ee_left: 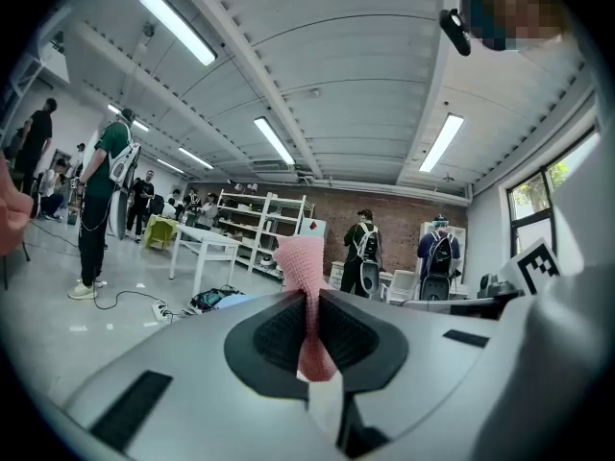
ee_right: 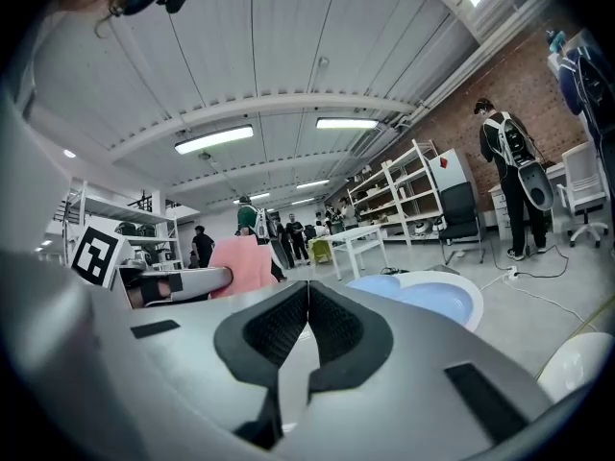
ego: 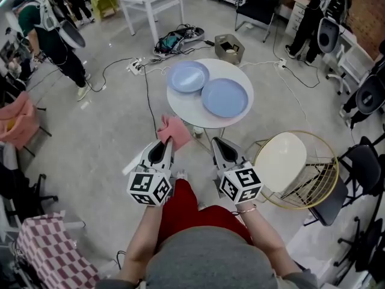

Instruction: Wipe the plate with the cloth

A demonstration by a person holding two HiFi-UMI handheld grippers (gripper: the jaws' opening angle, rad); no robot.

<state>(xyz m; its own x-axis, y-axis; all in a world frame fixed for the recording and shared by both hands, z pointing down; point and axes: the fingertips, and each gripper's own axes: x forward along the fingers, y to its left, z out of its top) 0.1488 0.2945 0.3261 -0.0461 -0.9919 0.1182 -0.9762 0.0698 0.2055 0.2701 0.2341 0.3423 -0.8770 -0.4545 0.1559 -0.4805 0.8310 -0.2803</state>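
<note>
Two pale blue plates lie on a small round white table (ego: 180, 108): one (ego: 187, 76) at the far left, one (ego: 224, 97) nearer and to the right. My left gripper (ego: 168, 141) is shut on a pink cloth (ego: 174, 131), held just short of the table's near edge. In the left gripper view the cloth (ee_left: 307, 286) stands up between the closed jaws. My right gripper (ego: 215, 141) is shut and holds nothing, also short of the table. The right gripper view shows a blue plate (ee_right: 428, 298) ahead and the pink cloth (ee_right: 242, 266) to its left.
A white round tabletop leans in a gold wire basket (ego: 301, 167) on my right. Cables and a power strip (ego: 137, 66) lie on the floor beyond the table, next to a cardboard box (ego: 229, 47). People stand at the far left and far right. Chairs line the right edge.
</note>
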